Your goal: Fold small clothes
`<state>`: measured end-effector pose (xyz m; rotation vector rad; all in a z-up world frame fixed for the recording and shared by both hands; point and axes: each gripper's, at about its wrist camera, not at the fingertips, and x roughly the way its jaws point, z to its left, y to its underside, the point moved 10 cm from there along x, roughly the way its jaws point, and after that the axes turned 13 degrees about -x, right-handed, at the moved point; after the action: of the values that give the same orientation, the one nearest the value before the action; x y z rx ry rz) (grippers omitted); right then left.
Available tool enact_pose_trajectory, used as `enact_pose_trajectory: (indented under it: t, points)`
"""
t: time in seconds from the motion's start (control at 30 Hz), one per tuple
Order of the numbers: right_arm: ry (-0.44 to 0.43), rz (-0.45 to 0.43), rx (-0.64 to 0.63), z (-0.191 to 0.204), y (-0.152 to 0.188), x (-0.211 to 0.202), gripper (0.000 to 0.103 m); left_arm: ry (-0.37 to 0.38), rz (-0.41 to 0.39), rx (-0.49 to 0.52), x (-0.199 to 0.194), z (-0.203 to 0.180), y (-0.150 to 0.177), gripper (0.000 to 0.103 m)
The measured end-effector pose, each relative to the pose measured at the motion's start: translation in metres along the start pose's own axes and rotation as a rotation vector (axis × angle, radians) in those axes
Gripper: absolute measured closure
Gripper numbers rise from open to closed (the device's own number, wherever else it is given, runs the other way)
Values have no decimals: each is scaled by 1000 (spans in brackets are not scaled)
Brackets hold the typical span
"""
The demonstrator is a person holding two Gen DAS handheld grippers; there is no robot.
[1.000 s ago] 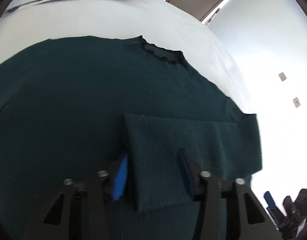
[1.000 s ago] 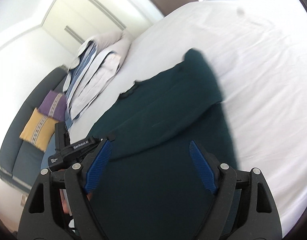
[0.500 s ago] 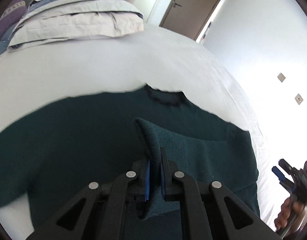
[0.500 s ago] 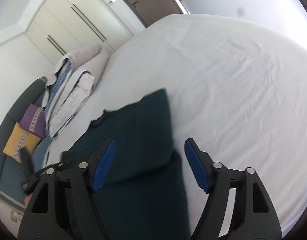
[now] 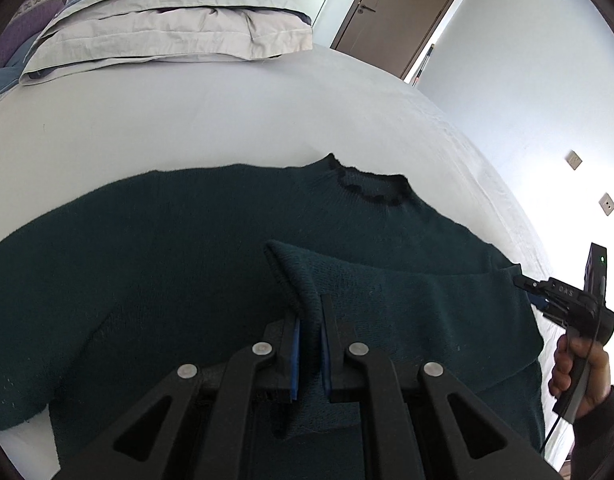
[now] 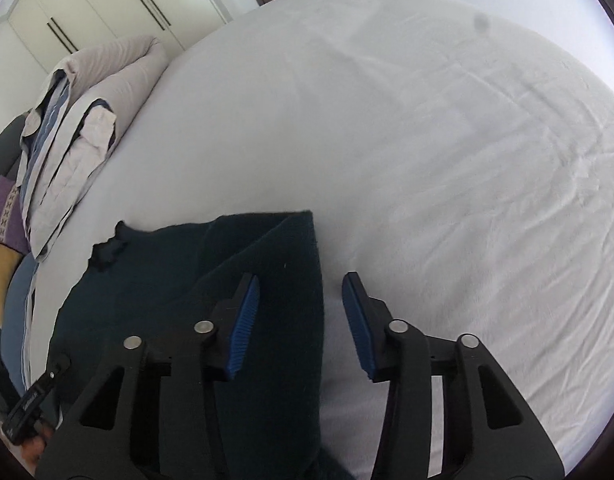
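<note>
A dark green knit sweater (image 5: 187, 248) lies flat on the white bed, its dark neckline (image 5: 367, 188) pointing away. One sleeve (image 5: 407, 304) is folded across the body. My left gripper (image 5: 309, 316) is shut on the cuff end of that sleeve and lifts it slightly. My right gripper (image 6: 301, 300) is open and empty, straddling the sweater's folded right edge (image 6: 299, 280); it also shows in the left wrist view (image 5: 563, 296) at the sweater's right side.
The white bed sheet (image 6: 447, 140) stretches far to the right. Folded bedding and pillows (image 5: 167, 28) are stacked at the head of the bed. A sofa with purple and yellow cushions (image 6: 3, 232) stands left. A brown door (image 5: 403, 12) is behind.
My left gripper closed on the sleeve cuff and lifted it. My right gripper moved right to the sweater's edge and narrowed its opening.
</note>
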<state>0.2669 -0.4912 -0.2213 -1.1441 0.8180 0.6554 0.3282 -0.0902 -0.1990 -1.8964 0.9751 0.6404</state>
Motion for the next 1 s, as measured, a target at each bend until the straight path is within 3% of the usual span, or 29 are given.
enact_pose_trajectory:
  t: [0.07, 0.1, 0.27, 0.7, 0.9, 1.0]
  points:
    - [19, 25, -30, -3, -3, 6, 93, -3, -4, -3, 1, 2, 3, 94]
    - [20, 27, -32, -3, -5, 7, 96, -3, -3, -8, 2, 4, 3, 94]
    - [69, 28, -131, 2, -13, 10, 98, -3, -4, -16, 5, 9, 5, 94]
    - [60, -29, -67, -2, 0, 12, 98, 30, 9, -43, 12, 21, 3, 94]
    - [65, -86, -108, 12, -8, -11, 98, 36, -109, 61, -25, -6, -16, 95]
    - [87, -37, -111, 7, -1, 4, 98, 1, -40, 27, 3, 12, -12, 94]
